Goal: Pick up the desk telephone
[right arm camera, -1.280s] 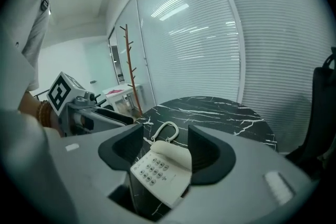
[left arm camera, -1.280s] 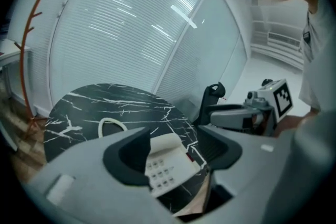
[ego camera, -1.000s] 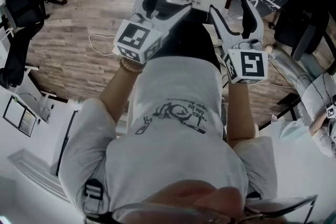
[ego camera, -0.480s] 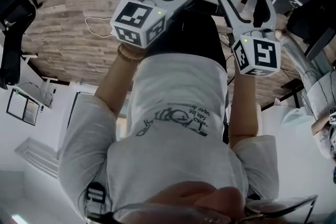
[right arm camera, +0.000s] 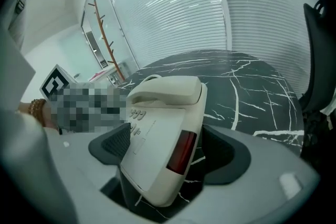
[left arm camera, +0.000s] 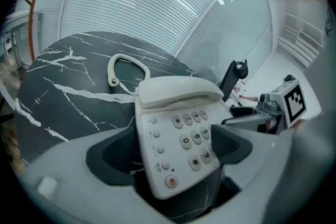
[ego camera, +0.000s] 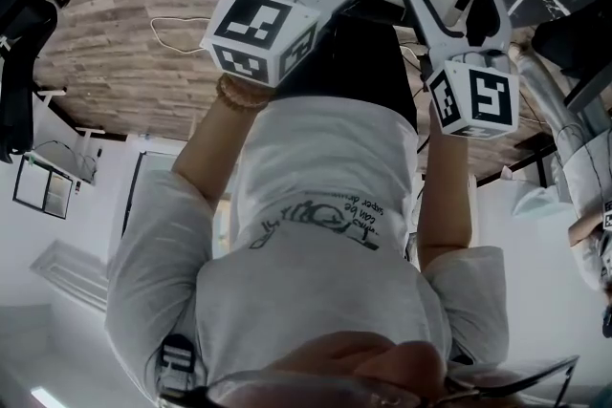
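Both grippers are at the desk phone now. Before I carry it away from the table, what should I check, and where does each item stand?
1. Left gripper grip: ok. Its jaws are closed on the telephone, one on each side of the keypad.
2. Right gripper grip: ok. The telephone sits between its pads, which press on it.
3. Handset seated on the cradle: ok.
4. Telephone level: not ok. It sits tilted in both gripper views.
5. Coiled cord free to follow: cannot tell. It loops on the black marble table behind the telephone, and its far end is not visible.
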### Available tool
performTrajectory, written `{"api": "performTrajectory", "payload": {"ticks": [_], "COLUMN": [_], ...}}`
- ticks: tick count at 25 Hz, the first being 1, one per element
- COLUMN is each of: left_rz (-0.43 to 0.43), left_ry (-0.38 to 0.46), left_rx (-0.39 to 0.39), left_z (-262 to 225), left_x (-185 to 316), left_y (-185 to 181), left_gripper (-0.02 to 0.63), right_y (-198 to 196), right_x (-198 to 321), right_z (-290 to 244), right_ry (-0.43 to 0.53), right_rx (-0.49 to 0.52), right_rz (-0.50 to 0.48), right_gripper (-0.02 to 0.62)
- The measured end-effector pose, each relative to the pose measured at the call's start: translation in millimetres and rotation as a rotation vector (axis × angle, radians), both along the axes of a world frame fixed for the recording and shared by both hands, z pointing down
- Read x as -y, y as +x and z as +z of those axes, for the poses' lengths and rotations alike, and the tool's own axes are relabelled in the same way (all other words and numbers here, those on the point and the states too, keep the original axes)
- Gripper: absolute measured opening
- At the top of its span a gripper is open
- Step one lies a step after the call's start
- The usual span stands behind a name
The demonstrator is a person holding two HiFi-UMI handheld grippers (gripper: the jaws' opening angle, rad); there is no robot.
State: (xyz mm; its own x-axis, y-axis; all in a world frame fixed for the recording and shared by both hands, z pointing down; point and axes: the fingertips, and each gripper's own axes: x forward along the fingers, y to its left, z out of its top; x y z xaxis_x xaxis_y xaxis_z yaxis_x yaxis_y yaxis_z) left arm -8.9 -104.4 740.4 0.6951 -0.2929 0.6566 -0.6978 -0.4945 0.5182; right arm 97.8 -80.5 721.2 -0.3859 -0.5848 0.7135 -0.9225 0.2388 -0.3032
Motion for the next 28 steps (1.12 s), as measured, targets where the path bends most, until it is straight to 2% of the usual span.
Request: {"api": "performTrajectory", "payload": {"ticks": [6, 11, 18, 28], "left_rz": [-0.012, -0.020, -0.024, -0.022], "left_ry": [0.026, 0.029, 0.030, 0.074], "left_rx": [0.020, 0.005, 0.005, 0.023], "left_z": [0.9, 0.8, -2.8, -37.4], "left_x": [0.5, 0.2, 0.8, 10.9], "left_y": [-2.3, -0.9, -1.6, -3.5], "left_gripper": [0.440, 0.419, 0.407, 0.408], "right_y": [-3.7, -4.6, -5.0, -7.2], "right_x": [-2.5, -2.6, -2.2, 4.8], "right_z": [3.5, 3.6, 0.5, -29.7], "right_ry": [-0.001, 0.000, -0.015, 0.011], "right_rx": [0.014, 0.034, 0.056, 0.080], "right_rz": [-0.004, -0.002, 0.041, 0.061], "right_gripper": [0.415, 0.399, 0.383, 0.387]}}
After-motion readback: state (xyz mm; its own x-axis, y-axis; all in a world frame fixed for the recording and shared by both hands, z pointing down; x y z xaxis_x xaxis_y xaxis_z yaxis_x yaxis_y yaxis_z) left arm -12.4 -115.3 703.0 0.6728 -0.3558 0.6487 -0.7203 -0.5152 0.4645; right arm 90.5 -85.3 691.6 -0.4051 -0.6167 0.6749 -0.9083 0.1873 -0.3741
